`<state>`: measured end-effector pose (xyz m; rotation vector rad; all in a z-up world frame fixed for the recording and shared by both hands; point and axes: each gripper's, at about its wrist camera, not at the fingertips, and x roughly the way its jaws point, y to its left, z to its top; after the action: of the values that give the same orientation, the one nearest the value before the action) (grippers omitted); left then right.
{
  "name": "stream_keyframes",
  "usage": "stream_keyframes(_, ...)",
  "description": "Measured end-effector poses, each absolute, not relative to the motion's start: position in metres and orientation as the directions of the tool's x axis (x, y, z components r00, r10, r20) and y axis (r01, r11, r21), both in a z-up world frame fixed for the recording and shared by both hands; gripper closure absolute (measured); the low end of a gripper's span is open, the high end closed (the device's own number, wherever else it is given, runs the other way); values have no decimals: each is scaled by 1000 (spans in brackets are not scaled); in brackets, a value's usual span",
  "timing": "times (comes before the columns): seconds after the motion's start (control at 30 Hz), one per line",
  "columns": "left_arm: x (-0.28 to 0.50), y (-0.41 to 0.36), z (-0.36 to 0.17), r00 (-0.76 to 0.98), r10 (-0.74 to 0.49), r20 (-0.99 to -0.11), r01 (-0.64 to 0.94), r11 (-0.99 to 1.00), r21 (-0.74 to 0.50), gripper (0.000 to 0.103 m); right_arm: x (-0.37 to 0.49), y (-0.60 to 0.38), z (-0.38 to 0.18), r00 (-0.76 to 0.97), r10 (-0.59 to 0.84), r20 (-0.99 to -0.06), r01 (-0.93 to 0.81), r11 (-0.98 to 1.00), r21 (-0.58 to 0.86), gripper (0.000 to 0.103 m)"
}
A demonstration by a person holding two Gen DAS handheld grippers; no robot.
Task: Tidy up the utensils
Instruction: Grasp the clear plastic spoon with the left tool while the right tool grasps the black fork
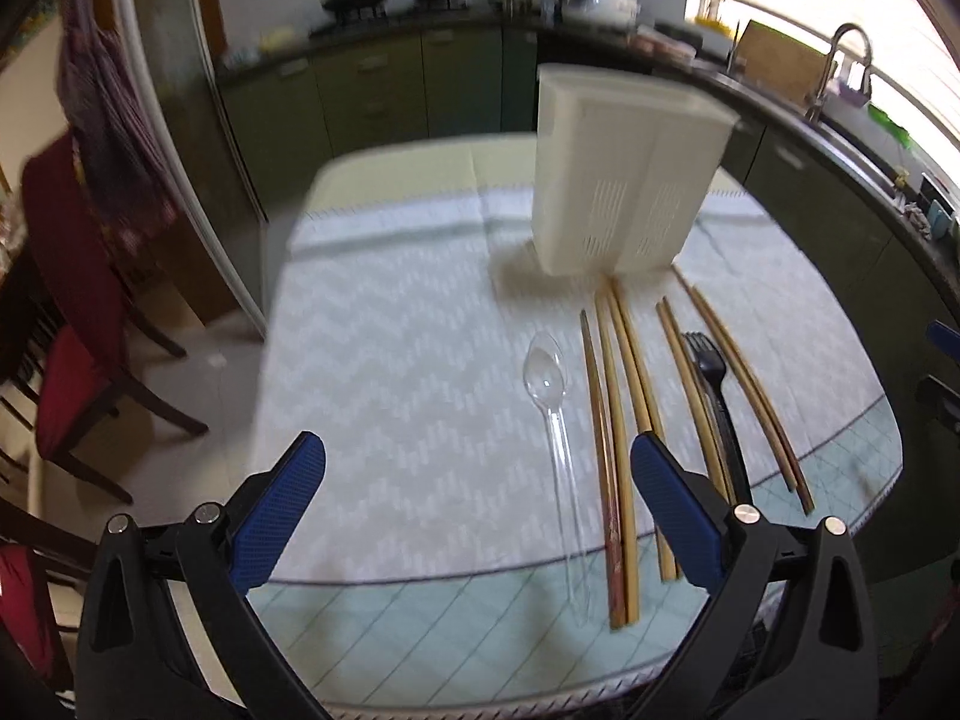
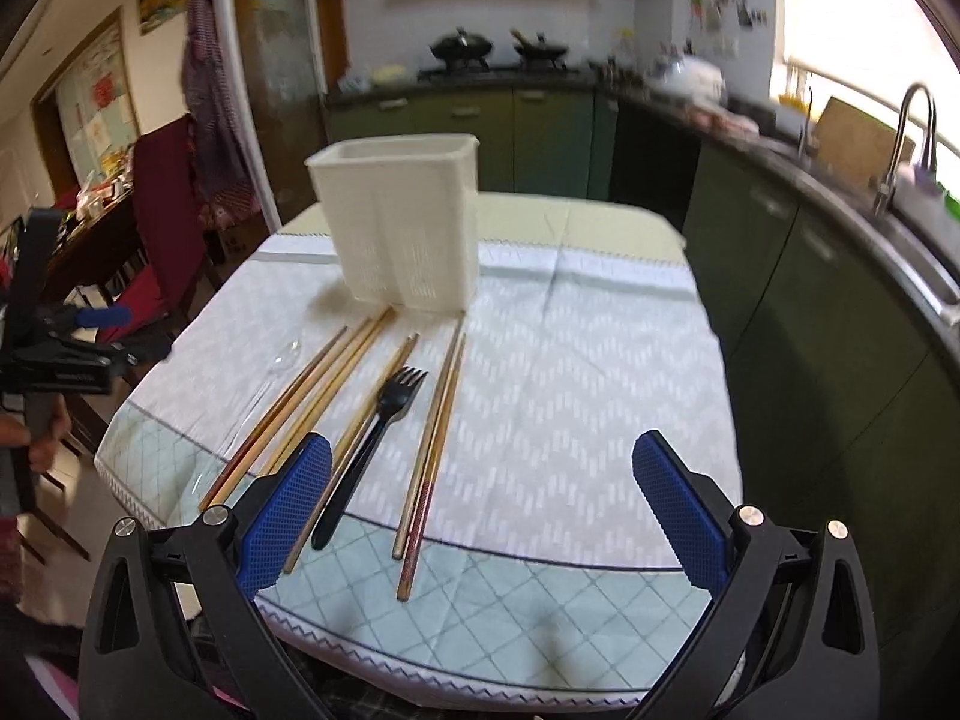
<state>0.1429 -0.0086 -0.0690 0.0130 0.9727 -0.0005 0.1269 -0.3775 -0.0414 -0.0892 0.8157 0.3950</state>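
Observation:
A cream plastic utensil holder [image 1: 624, 180] [image 2: 402, 222] stands upright on the cloth-covered table. In front of it lie several wooden chopsticks [image 1: 618, 420] [image 2: 336, 396], a black plastic fork [image 1: 714, 384] [image 2: 378, 426] and a clear plastic spoon [image 1: 549, 396] [image 2: 282, 360], all pointing toward the holder. My left gripper [image 1: 480, 480] hovers open above the near table edge, with the spoon and a chopstick pair seen between its fingers. My right gripper [image 2: 483, 480] is open too, with a chopstick pair between its fingers; the fork lies by its left finger. Neither holds anything.
A white patterned cloth [image 1: 390, 360] [image 2: 600, 360] covers the table. Red-cushioned chairs [image 1: 72, 324] stand to the left. Green kitchen cabinets and a counter with a sink tap [image 2: 912, 138] run behind and to the right. A person's hand [image 2: 42, 438] holds the other gripper at far left.

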Motion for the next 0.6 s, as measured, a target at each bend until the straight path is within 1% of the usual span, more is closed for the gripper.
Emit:
stream_keyframes(0.07, 164, -14, -84, 509, -7, -861, 16, 1000, 1, 6, 139, -375, -45, 590, 323, -740, -385, 918, 94, 4)
stream_keyframes(0.2, 193, -26, -102, 431, -35, -902, 34, 999, -22, 6, 157, -366, -50, 555, 335, -761, -401, 910, 108, 5)
stream_keyframes(0.3, 204, -35, -108, 398, -9, -917, 31, 1000, 3, 6, 165, -366, -51, 550, 314, -774, -368, 923, 113, 6)
stream_keyframes(0.37, 209, -38, -110, 389, 14, -921, 29, 999, 27, 8, 172, -369, -52, 534, 311, -786, -351, 927, 129, 13)
stream_keyframes(0.43, 214, -39, -113, 371, 35, -928, 16, 999, 43, 17, 177, -370, -52, 511, 318, -799, -350, 926, 145, 16)
stream_keyframes(0.5, 218, -38, -118, 336, 38, -941, 3, 999, 41, 30, 178, -370, -50, 517, 307, -799, -350, 928, 130, 18)
stream_keyframes(0.57, 220, -37, -125, 295, 29, -955, -3, 1000, 29, 40, 176, -370, -48, 521, 304, -798, -353, 927, 123, 19)
stream_keyframes(0.6, 222, -38, -130, 271, 24, -962, -5, 1000, 23, 41, 176, -370, -47, 519, 307, -798, -354, 927, 126, 19)
